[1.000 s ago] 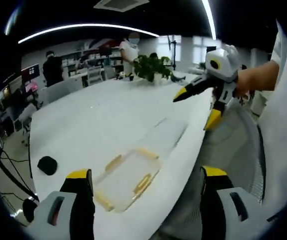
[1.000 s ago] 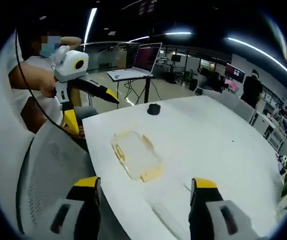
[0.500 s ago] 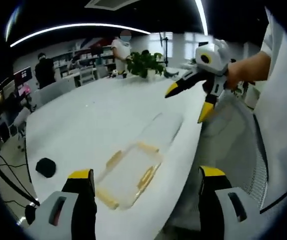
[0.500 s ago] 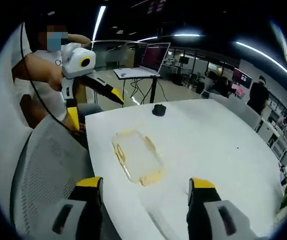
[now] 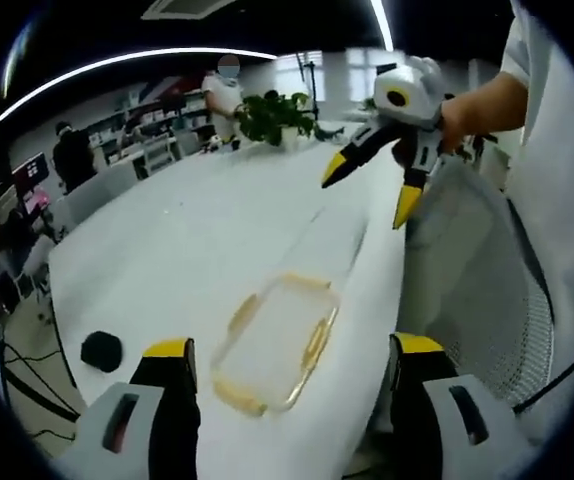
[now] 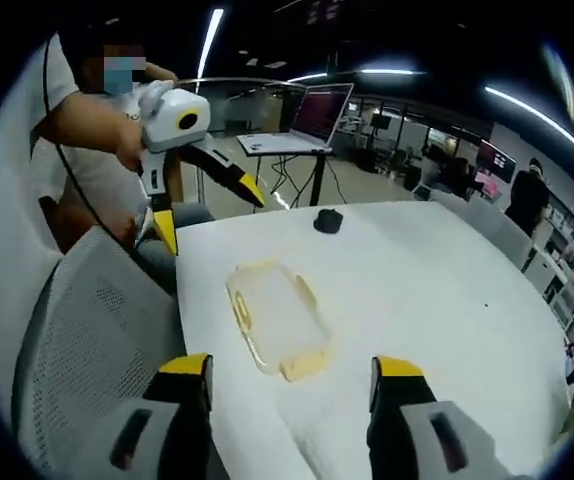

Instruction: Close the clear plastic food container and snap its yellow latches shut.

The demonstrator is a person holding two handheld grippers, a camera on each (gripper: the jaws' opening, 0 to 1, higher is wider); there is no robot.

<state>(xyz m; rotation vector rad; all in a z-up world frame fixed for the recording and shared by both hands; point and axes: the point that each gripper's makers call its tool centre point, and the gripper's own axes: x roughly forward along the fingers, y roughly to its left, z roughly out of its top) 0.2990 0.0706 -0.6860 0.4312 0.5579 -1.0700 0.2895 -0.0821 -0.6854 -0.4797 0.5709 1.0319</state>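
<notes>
I was at the approach step — clear container [image 5: 274,340] with yellow latches [image 6: 241,311] sat near the table [image 6: 417,290] edge, left gripper [image 5: 285,385] and right gripper [image 6: 289,395] both gaped, empty — next I'd seat lid, then press latches.

I am working in an open-plan office or lab. My long white table [image 5: 187,240] runs down the room under strip ceiling lights [image 5: 117,62]. Beyond its far end stands a leafy green potted plant [image 5: 272,115], with shelves and desks behind where other people stand. A grey mesh office chair [image 6: 87,330] sits at the table's near edge, and an open laptop on a stand [image 6: 297,125] is past its corner.
</notes>
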